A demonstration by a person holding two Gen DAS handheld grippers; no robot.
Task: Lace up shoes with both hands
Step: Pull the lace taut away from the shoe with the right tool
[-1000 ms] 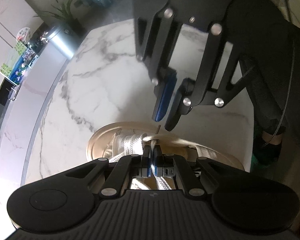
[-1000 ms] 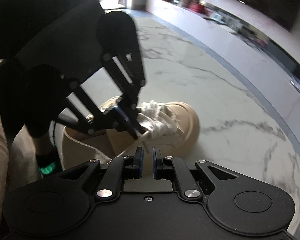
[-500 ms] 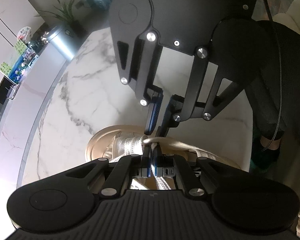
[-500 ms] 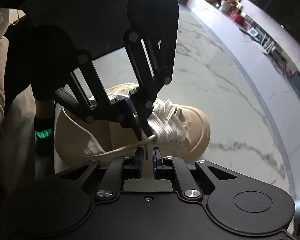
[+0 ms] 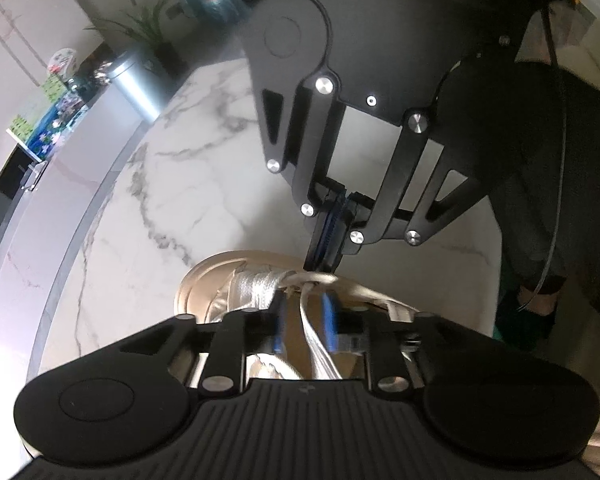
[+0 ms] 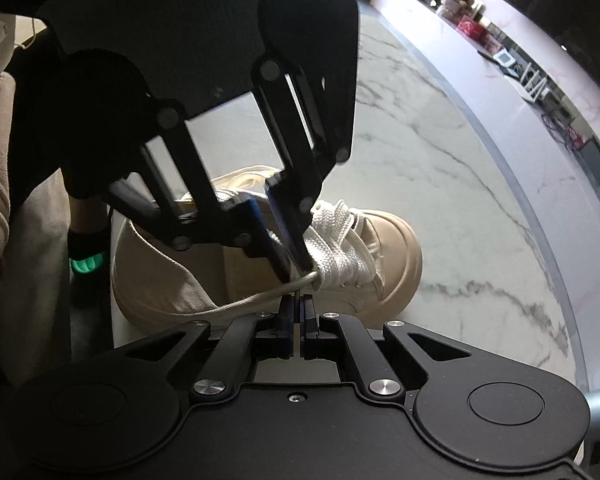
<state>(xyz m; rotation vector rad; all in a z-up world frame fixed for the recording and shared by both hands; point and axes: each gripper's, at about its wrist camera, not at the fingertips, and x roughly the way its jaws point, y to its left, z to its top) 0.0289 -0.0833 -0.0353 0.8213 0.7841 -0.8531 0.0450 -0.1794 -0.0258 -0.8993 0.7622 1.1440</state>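
A beige sneaker (image 6: 388, 248) with white laces (image 6: 340, 248) lies on the marble table (image 6: 440, 168), toe pointing right in the right wrist view. My right gripper (image 6: 296, 308) is shut on the thin end of a lace (image 6: 256, 300) just beside the eyelets. In the left wrist view it comes down from above as the right gripper (image 5: 320, 266), pinching that lace end (image 5: 314, 278). My left gripper (image 5: 303, 312) is opening, its blue pads (image 5: 278, 320) apart. A lace strand (image 5: 312, 340) runs loose between them. From the right wrist view the left gripper (image 6: 294, 270) hovers over the tongue.
The round table's rim (image 5: 80, 216) curves along the left. A metal canister (image 5: 136, 84) and a plant (image 5: 148, 32) stand beyond it. A person's foot in a black sock with a green sole (image 6: 86, 260) is beside the shoe's heel. A long counter (image 6: 520, 92) with small items runs along the right.
The right gripper came down to the lace end and shut on it. The left gripper's pads, shut on the lace before, have parted and let go.
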